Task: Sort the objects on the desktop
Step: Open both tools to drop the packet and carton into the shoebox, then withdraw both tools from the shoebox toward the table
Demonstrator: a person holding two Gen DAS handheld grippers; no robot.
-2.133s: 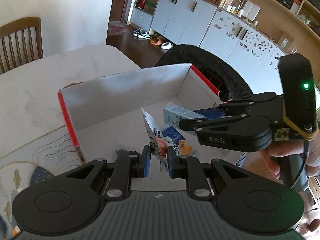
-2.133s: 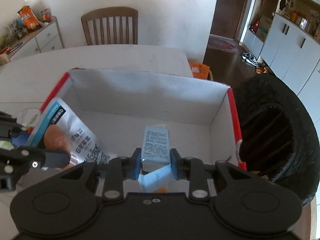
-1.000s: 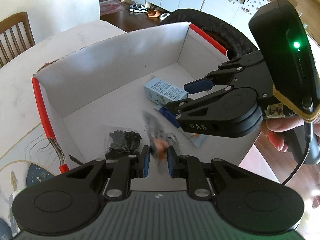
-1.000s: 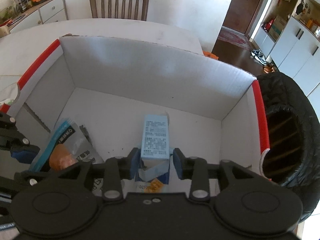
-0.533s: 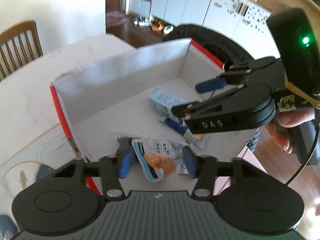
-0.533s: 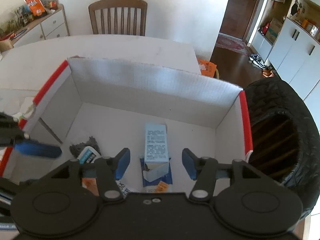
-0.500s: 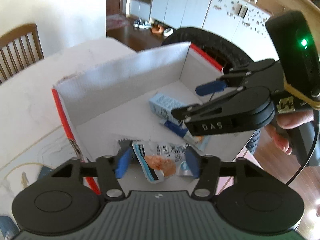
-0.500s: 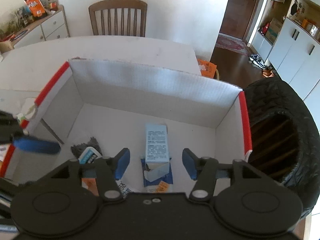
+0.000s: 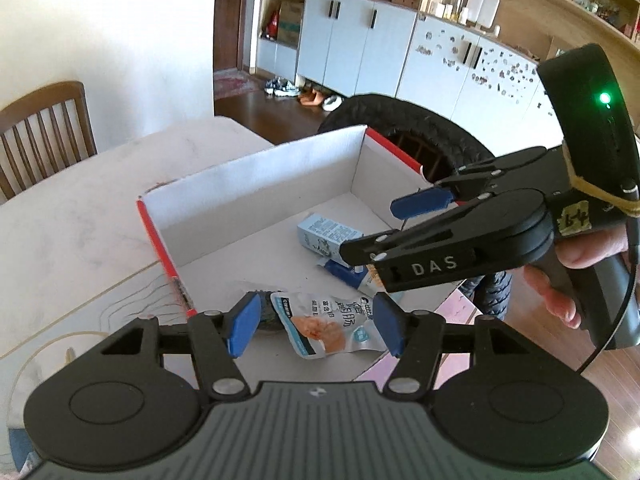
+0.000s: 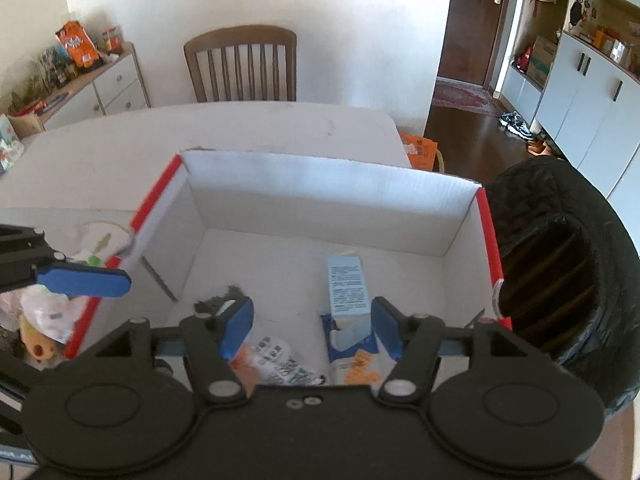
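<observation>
Black left gripper (image 9: pixel 316 330), blue pads, silver screws, "DAS" lettering

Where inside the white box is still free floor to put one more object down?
The box floor is bare along the far wall and in the far left corner, behind the dark clump. The near side is crowded: snack pouch, blue carton and blue packet lie there, under both open grippers.

A home: dining chair (image 10: pixel 244 65), cupboards (image 9: pixel 360 46), shoes (image 9: pixel 282 87).
</observation>
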